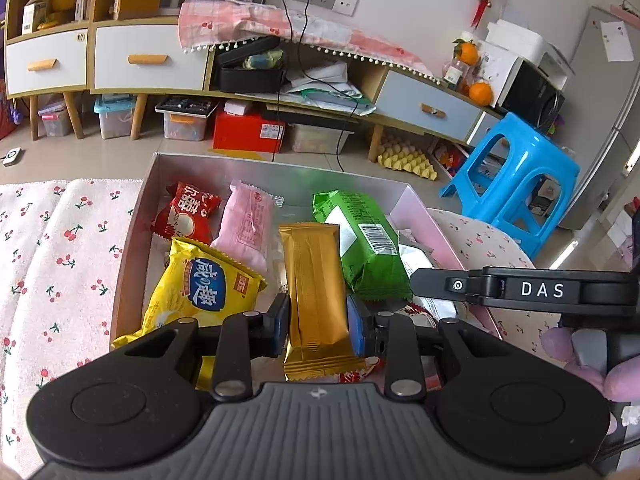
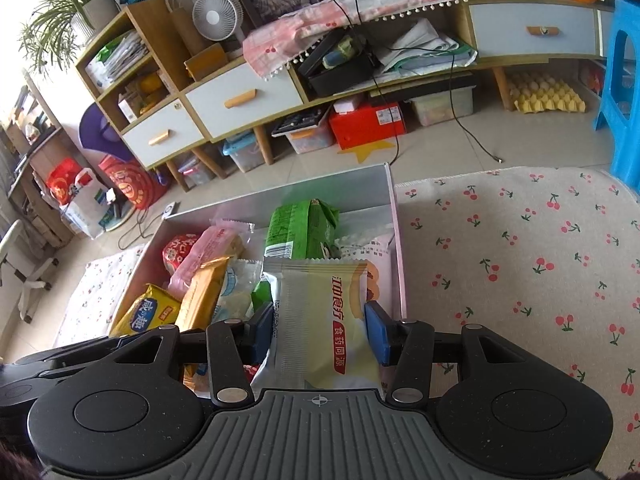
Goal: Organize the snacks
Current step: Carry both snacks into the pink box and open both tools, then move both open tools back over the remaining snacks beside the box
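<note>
**Gold and cream snack packs being held over the box**

Gold foil is being pinched between the blue pads of the left gripper (image 1: 319, 322): the gold wafer pack (image 1: 316, 292) is being held upright, its crimped lower end hanging below the pads and its top reaching up over the box (image 1: 276, 170). The grey, pink-edged box is being kept on a cherry-print cloth (image 1: 60, 264) and is being filled with snacks. A yellow biscuit bag (image 1: 200, 288) is being seen at the left of the box, a red pack (image 1: 186, 214) and a pink pack (image 1: 246, 224) behind it, and a green pack (image 1: 360, 240) to the right of the gold one. Part of the right gripper is being seen entering from the right edge of the left wrist view, near the green pack.

A cream and silver pack with red lettering (image 2: 320, 320) is being held by the right gripper (image 2: 320, 330) over the right side of the box; its fingers are being set against both edges of the pack, a little wider apart than the left ones. Gold, yellow, pink and green packs are being seen behind and to its left.
</note>
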Motion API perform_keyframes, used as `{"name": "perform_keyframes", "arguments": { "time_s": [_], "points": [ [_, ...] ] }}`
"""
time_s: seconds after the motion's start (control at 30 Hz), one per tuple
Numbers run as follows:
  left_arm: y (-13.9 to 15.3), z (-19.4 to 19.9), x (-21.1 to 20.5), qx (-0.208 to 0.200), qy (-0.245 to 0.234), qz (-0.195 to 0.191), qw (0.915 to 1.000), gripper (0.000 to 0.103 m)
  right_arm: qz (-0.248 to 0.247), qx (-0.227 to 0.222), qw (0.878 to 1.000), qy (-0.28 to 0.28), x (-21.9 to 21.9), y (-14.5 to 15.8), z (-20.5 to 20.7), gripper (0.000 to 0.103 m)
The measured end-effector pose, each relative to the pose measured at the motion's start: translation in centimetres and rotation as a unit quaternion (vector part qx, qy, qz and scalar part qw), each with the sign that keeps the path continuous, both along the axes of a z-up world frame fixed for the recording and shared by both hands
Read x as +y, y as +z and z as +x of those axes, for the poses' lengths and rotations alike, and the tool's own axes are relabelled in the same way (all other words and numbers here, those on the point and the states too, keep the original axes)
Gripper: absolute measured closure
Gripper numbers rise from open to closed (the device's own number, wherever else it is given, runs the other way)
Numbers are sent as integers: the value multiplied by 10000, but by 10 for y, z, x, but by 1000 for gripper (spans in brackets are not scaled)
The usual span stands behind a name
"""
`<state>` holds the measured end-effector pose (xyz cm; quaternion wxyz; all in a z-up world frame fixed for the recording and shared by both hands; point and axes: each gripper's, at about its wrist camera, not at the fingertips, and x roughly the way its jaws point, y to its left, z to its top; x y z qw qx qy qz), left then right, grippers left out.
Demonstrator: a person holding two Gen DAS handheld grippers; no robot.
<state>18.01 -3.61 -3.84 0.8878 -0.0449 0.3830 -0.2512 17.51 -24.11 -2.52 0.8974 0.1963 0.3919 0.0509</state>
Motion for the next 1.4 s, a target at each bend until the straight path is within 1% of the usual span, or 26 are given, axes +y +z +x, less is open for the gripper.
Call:
{"name": "perform_keyframes", "arguments": {
  "time_s": [0.17, 0.2, 0.27, 0.3, 0.33, 0.37, 0.4, 0.47, 0.5, 0.57, 0.67, 0.7, 0.83, 0.9, 0.97, 1.03, 1.07, 1.13, 1.2, 1.37, 1.4],
  "points": [
    [1, 3, -3, -64, -9, 18, 10000, 75, 19, -48, 10000, 52, 2, 0, -1, 53],
    [1, 3, -4, -73, -13, 33, 10000, 74, 17, -47, 10000, 66, 3, 1, -1, 50],
    [2, 2, -5, -101, -1, 97, 9999, 72, 25, -54, 10000, 59, 4, 2, -1, 48],
    [3, 0, -5, -131, -10, 104, 9999, 71, 44, -67, 10000, 59, 4, 3, -1, 44],
    [4, -1, -5, -139, -26, 100, 9998, 65, 74, -83, 9999, 57, 4, 4, -2, 41],
    [5, -2, -4, -143, -32, 93, 9998, 57, 109, -104, 9999, 49, 4, 6, -2, 39],
    [6, -4, -3, -165, -25, 81, 9998, 53, 140, -123, 9998, 33, 3, 9, -3, 36],
    [8, -8, -2, -197, -30, 58, 9998, 45, 166, -152, 9997, 16, 2, 13, -6, 34],
    [9, -9, -1, -197, -40, 52, 9998, 45, 165, -165, 9997, 17, 2, 16, -8, 34],
    [12, -13, 2, -199, -43, 43, 9998, 39, 155, -182, 9997, 29, 2, 22, -13, 34],
    [17, -21, 5, -188, -22, 29, 9998, 32, 103, -197, 9998, 26, 1, 30, -23, 29],
    [18, -25, 6, -185, -15, 40, 9998, 31, 87, -201, 9998, 19, 1, 32, -27, 28],
    [24, -39, 11, -197, 16, 197, 9996, 21, 85, -126, 9999, 51, 2, 37, -47, 23],
    [27, -45, 13, -160, 103, 326, 9993, 17, 50, -108, 9999, 85, 3, 40, -56, 23],
    [31, -52, 17, -105, 191, 363, 9991, 12, 3, -86, 9999, 118, 4, 43, -65, 21],
    [36, -59, 21, -88, 257, 413, 9988, 9, -72, -60, 9999, 131, 7, 47, -72, 16],
    [38, -63, 22, -96, 295, 443, 9985, 6, -129, -27, 9998, 124, 9, 49, -75, 16],
    [41, -70, 24, -83, 357, 511, 9980, 3, -213, 39, 9997, 142, 13, 52, -80, 16],
    [43, -75, 27, -12, 418, 614, 9972, 3, -270, 67, 9995, 175, 17, 55, -86, 16],
    [44, -91, 35, 64, 551, 741, 9957, 1, -376, 28, 9987, 334, 29, 60, -103, 16],
    [43, -94, 36, 85, 575, 755, 9954, 1, -406, 6, 9985, 362, 32, 60, -106, 14]
  ]
}}
